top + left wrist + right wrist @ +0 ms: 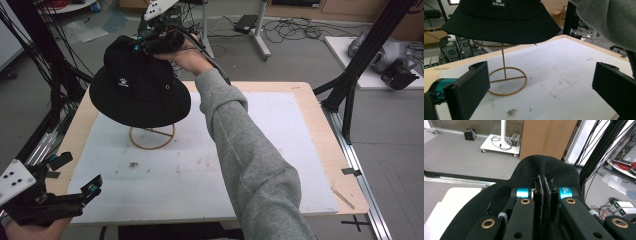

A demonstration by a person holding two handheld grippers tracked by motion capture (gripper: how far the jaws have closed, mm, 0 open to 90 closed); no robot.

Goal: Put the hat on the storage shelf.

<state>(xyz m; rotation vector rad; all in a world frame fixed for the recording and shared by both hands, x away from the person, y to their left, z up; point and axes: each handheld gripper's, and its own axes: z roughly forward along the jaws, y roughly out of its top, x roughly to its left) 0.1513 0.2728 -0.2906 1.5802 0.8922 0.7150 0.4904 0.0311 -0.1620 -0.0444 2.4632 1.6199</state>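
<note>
High view: the right gripper is held up over the far left part of the table, at the end of a grey sleeve that crosses the frame from the near edge. Its jaws pinch the crown of a black bucket hat, which hangs tilted in the air with the brim facing near and left. Under the hat a thin tan wire stand sits on the white mat; from this angle its ring base shows while the brim hides the upper part. The left gripper rests low at the near left corner of the table, jaws spread apart and holding nothing. Left gripper view: the two black pads stand wide at either side of the frame, with bare mat between them. This view shows what the high view hides: the stand's upright post rising from the ring base to an upper hoop just under the hat's brim; whether hoop and brim touch cannot be told. A white "KELME" label is readable on the crown, and dark smudges mark the mat near the gripper. Right gripper view: the jaws are clamped close together with a fold of the hat's black fabric squeezed between them, and the crown bunches up around the fingertips. Floor and a cardboard panel lie beyond.
</note>
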